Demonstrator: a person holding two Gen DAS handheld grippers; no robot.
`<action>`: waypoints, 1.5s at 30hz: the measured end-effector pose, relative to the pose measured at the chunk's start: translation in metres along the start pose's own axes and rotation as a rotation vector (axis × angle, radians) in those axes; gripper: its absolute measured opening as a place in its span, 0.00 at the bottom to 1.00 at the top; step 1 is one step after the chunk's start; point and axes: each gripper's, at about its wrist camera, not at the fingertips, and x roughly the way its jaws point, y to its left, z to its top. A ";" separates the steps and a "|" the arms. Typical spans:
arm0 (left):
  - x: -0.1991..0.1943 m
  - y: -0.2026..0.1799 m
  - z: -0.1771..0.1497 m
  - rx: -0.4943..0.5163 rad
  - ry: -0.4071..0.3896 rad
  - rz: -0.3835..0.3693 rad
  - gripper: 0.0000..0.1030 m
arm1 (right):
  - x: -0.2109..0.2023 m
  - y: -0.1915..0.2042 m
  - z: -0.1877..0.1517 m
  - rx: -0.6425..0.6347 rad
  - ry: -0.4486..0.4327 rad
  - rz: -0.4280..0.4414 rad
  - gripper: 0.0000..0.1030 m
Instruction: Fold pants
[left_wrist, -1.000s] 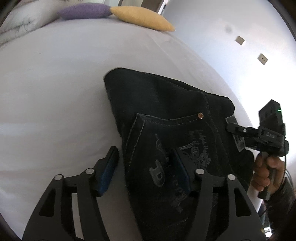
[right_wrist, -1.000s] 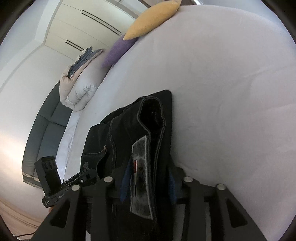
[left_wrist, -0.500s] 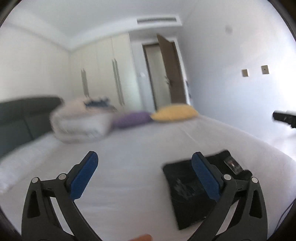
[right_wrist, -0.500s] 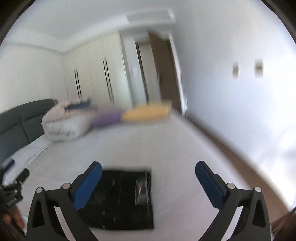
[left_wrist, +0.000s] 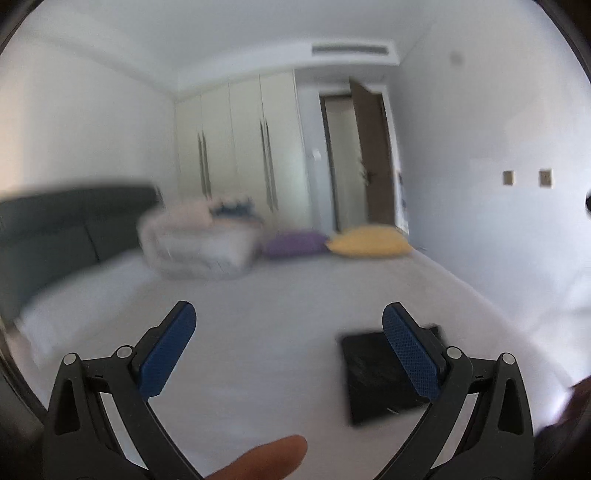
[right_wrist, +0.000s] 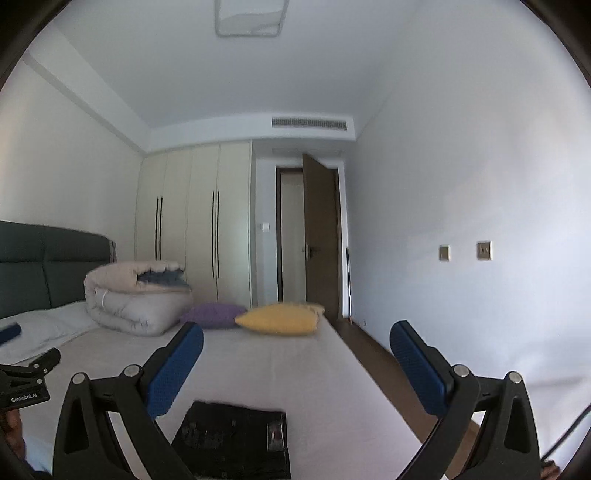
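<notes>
Lying flat on smooth white bed (right_wrist: 332, 398), dark folded pants (right_wrist: 236, 443); both claws released

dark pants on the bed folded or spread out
Folded: the dark denim pants lie as one compact rectangle on the white bed sheet, no legs extended.

Both cameras ride on the hand-held claws and look roughly level down the bed (right_wrist: 258, 369) toward the wardrobe (right_wrist: 199, 221) and open door (right_wrist: 321, 236). The left view is blurred, angled slightly down. Both share the folded pants (right_wrist: 236, 439) lying below in front, the yellow pillow (left_wrist: 369, 242), purple pillow (left_wrist: 295, 243) and rolled duvet (right_wrist: 133, 299).
</notes>
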 end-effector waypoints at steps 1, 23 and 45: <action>0.001 0.001 -0.004 -0.019 0.036 -0.020 1.00 | -0.001 -0.001 -0.002 0.006 0.028 0.005 1.00; 0.088 -0.003 -0.143 -0.041 0.399 -0.042 1.00 | 0.031 0.046 -0.120 0.043 0.489 0.093 1.00; 0.101 -0.001 -0.157 0.004 0.423 -0.047 1.00 | 0.050 0.041 -0.153 0.038 0.608 0.061 1.00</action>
